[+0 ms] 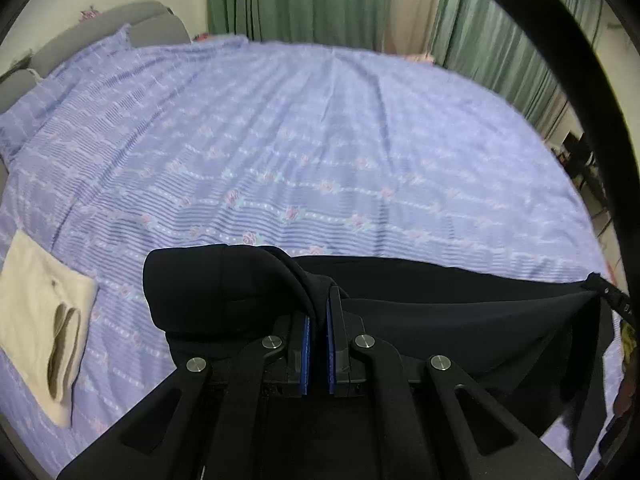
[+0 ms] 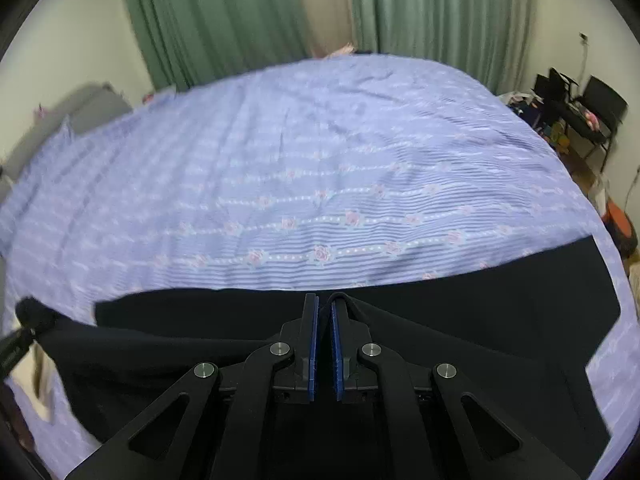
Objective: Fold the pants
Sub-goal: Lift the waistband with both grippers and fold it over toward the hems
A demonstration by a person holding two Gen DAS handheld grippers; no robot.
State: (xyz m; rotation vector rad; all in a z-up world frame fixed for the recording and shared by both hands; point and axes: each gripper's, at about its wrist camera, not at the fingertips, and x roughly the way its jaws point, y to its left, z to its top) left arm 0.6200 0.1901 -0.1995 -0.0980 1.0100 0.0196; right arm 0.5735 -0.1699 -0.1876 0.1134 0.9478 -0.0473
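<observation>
Dark navy pants point(image 1: 440, 312) hang stretched between my two grippers above the near edge of the bed. My left gripper point(image 1: 319, 300) is shut on the pants' edge, with a fold of cloth draped over its left finger. My right gripper point(image 2: 324, 304) is shut on the pants point(image 2: 500, 308) too, cloth pinched at its fingertips. In the left wrist view the right gripper's tip point(image 1: 600, 284) shows at the far right pulling the cloth taut. In the right wrist view the left gripper point(image 2: 30, 312) shows at the far left.
The bed is covered by a lavender floral sheet point(image 1: 300, 152). A folded cream garment point(image 1: 40, 320) lies at its near left. Green curtains point(image 2: 224, 20) hang behind. Black chairs and clutter point(image 2: 576, 112) stand at the right.
</observation>
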